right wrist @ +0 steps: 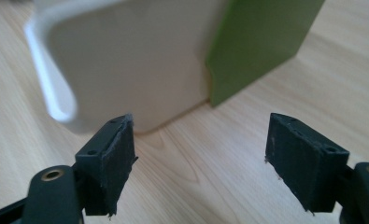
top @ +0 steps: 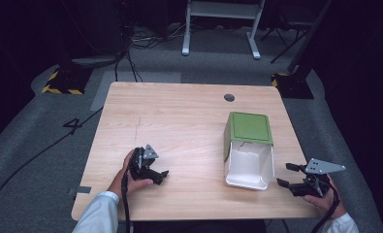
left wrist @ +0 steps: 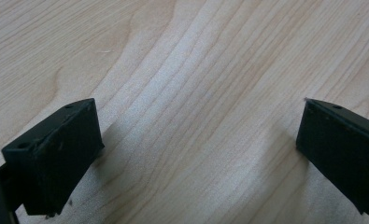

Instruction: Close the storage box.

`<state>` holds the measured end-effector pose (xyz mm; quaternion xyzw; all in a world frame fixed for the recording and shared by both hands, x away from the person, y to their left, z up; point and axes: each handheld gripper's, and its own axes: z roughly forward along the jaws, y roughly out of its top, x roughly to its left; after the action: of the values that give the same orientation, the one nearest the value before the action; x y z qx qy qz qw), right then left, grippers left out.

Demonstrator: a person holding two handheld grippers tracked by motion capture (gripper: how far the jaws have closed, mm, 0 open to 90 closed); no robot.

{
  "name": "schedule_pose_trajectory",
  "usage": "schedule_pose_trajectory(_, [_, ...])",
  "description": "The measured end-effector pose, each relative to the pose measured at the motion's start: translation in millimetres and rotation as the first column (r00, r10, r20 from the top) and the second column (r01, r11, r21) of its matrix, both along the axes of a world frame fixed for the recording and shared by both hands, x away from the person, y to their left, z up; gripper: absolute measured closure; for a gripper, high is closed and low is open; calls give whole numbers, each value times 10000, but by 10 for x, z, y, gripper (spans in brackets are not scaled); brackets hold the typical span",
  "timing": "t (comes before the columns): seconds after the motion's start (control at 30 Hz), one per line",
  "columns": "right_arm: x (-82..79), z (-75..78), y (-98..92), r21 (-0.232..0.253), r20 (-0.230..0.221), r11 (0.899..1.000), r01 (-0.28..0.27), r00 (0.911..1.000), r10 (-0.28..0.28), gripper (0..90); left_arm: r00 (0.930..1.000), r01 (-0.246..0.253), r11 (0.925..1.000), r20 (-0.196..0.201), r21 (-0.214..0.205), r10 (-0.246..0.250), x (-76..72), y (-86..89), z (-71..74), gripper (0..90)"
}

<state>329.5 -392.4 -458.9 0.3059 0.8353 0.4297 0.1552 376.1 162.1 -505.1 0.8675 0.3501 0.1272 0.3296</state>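
- A light wooden table (top: 179, 121) was seen from the high view, with a dark round grommet (top: 229, 97) set near its far edge.
- A box (top: 247, 150) was found lying on its side on the right half of the table, its green end (top: 249, 127) turned away from the person and its white open mouth (top: 249, 165) turned toward the near edge.
- The right gripper (top: 287, 174) was held in the person's right hand (top: 327, 196) at the near right corner of the table, just beside the box's open end and apart from it.
- In the right gripper view, the right gripper's (right wrist: 198, 163) jaws were spread wide with nothing between them; the white rim (right wrist: 49, 79) and green side (right wrist: 257, 42) of the box were seen close ahead, with bare wood beneath the jaws.
- No contact between those jaws and the box could be made out.
- The left gripper (top: 161, 175) was held in the left hand (top: 131, 177) on the near left part of the table, well apart from the box.
- In the left gripper view, the left gripper's (left wrist: 196, 149) jaws were likewise spread wide, and only wood grain was seen between them.
- White sleeves (top: 99, 213) were seen at the bottom edge of the high view.
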Motion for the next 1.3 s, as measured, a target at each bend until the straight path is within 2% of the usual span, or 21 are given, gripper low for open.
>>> schedule_pose_trajectory(0.07, [-33,96,31,256,125,9995,-190,9997,187,237,10000,-1,10000,-1,-5,1,0,0,0,4])
schedule_pose_trajectory(0.2, [-102,221,133,212,484,9981,-575,9972,564,237,10000,-2,10000,0,-3,2,0,0,0,4])
schedule_pose_trajectory(0.4, [-169,293,222,62,813,9975,-706,9942,699,246,10000,-3,10000,0,-7,3,0,0,0,4])
schedule_pose_trajectory(0.57, [-241,470,261,633,1086,9899,-1265,9869,1192,263,10000,-2,10000,1,-2,2,0,0,0,4])
schedule_pose_trajectory(0.6, [-241,470,261,633,1086,9899,-1265,9869,1192,263,10000,-2,10000,1,-2,2,0,0,0,4])
schedule_pose_trajectory(0.67, [-264,550,354,589,1228,9862,-1550,9815,1469,263,10000,-3,10000,0,-4,3,0,0,0,5])
schedule_pose_trajectory(0.83, [-301,614,612,118,1242,9754,-2199,9683,2168,274,10000,-11,10000,-1,-1,11,-2,-1,0,5])
schedule_pose_trajectory(0.9, [-309,623,648,115,1247,9740,-2262,9668,2230,281,10000,-16,10000,-20,-23,16,-3,-2,-1,5])
schedule_pose_trajectory(0.93, [-320,650,762,193,1164,9639,-2655,9581,2616,297,10000,-17,10000,-17,-31,17,-4,-2,-1,5])
schedule_pose_trajectory(1.0, [-321,655,801,189,1093,9603,-2785,9553,2748,298,10000,-31,10000,-33,-33,30,-7,-4,-1,5])
schedule_pose_trajectory(1.03, [-328,654,916,102,862,9489,-3155,9457,3135,318,10000,-19,10000,-37,-35,18,-7,-4,-1,5])
schedule_pose_trajectory(1.1, [-330,644,963,32,717,9465,-3226,9442,3215,324,10000,-15,10000,-35,-45,15,-8,-5,-2,5])
schedule_pose_trajectory(1.17, [-323,576,1112,-424,363,9384,-3430,9381,3445,353,10000,15,10000,-34,-29,-15,-9,-5,-1,5])
schedule_pose_trajectory(1.23, [-291,448,1268,-1108,-17,9321,-3448,9380,3467,403,10000,40,10000,-36,-13,-40,-9,-4,0,5])
schedule_pose_trajectory(1.3, [-260,369,1327,-1306,-345,9255,-3554,9346,3540,434,10000,60,10000,-46,-21,-60,-10,-4,0,5])
